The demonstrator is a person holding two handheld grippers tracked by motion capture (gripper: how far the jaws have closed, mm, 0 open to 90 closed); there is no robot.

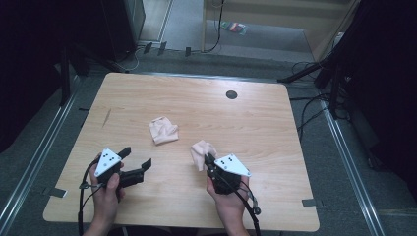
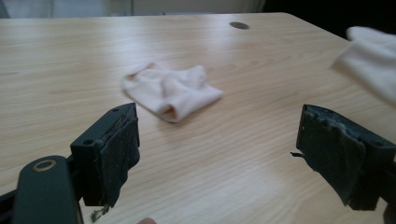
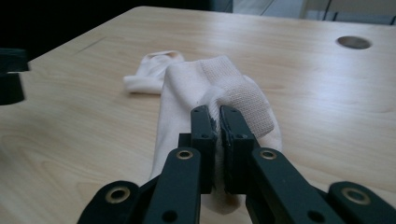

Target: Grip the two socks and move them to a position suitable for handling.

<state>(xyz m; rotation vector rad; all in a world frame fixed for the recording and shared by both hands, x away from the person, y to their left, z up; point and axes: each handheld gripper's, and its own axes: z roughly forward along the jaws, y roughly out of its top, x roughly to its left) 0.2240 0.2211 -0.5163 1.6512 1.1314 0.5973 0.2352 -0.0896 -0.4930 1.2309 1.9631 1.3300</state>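
Mid-pickup: right gripper (image 3: 217, 112) fingers pinching one pale sock (image 3: 224, 88), lower centre. Left gripper (image 1: 135, 160) fingers spread, empty. Next, probably: reach other sock (image 1: 163, 130) mid-bench (image 1: 196, 98).

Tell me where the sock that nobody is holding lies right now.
In the high view the loose sock lies crumpled near the middle of the table, ahead of the open left gripper and left of the sock in the right gripper.

Light wooden table (image 1: 147, 206): crumpled pale cloth sock (image 1: 163, 130) near centre; second pale cloth sock (image 1: 201, 153) to its right, nearer the person; small round dark hole (image 1: 231, 94) behind both.
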